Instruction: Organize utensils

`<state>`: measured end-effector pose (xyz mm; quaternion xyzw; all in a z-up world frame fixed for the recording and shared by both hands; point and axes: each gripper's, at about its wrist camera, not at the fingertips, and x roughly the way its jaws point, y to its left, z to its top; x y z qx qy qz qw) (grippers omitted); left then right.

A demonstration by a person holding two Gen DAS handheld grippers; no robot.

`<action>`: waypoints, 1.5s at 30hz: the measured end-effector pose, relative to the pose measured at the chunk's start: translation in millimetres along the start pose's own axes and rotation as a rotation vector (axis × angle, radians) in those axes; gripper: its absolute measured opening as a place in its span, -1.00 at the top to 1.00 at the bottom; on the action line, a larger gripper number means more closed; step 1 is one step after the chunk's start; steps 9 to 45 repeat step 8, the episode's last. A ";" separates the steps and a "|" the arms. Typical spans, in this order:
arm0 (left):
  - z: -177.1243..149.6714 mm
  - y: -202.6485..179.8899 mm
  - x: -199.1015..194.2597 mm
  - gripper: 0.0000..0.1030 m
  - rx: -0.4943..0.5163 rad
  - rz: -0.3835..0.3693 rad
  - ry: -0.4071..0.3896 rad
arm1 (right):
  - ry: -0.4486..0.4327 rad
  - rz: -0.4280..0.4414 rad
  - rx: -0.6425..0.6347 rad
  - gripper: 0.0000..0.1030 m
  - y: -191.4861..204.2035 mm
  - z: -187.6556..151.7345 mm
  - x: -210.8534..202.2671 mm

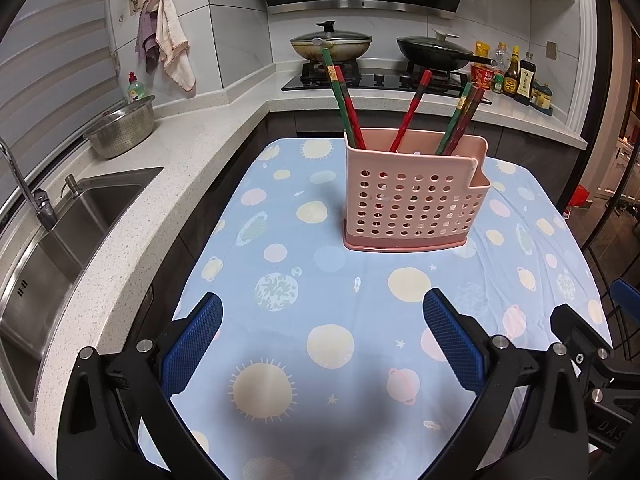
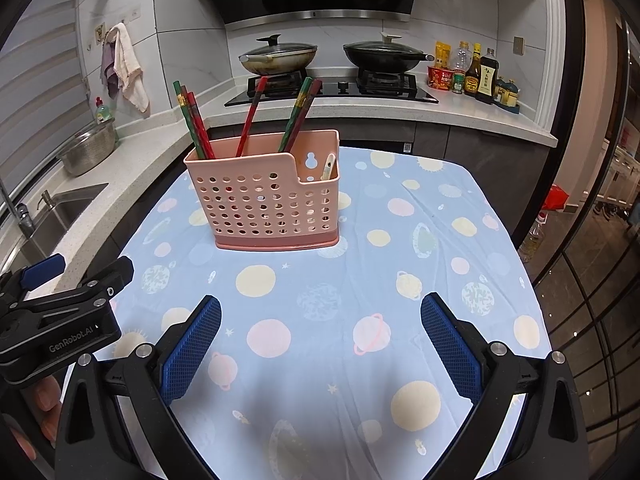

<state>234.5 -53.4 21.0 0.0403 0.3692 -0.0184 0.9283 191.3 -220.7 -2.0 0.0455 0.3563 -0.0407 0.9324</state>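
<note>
— Where now? Pink caddy [image 2: 266, 196] upright on the table [image 2: 460, 240], toward the far edge, a little left of middle. Chopsticks [image 2: 196, 124] standing in the tall compartment, leaning apart in three bunches; something pale in the low side pocket [image 2: 329, 166], too small to name.

— Lying which way from the tongs? Straight ahead, well apart from both. Long side across the view, sticks pointing up and splayed.

— Nearer hand? Hard to call; slightly left of the right gripper [image 2: 320, 344], slightly right of the left gripper [image 1: 322, 340].

— State of the tongs? Both spread wide, holding nothing, hovering over bare cloth near the front edge.
</note>
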 end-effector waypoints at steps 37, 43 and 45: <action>-2.1 1.6 2.1 -0.86 -0.003 0.001 -0.004 | -0.022 -0.027 -0.005 -0.87 -0.1 0.4 -2.1; -2.1 1.6 2.1 -0.86 -0.003 0.001 -0.004 | -0.022 -0.027 -0.005 -0.87 -0.1 0.4 -2.1; -2.1 1.6 2.1 -0.86 -0.003 0.001 -0.004 | -0.022 -0.027 -0.005 -0.87 -0.1 0.4 -2.1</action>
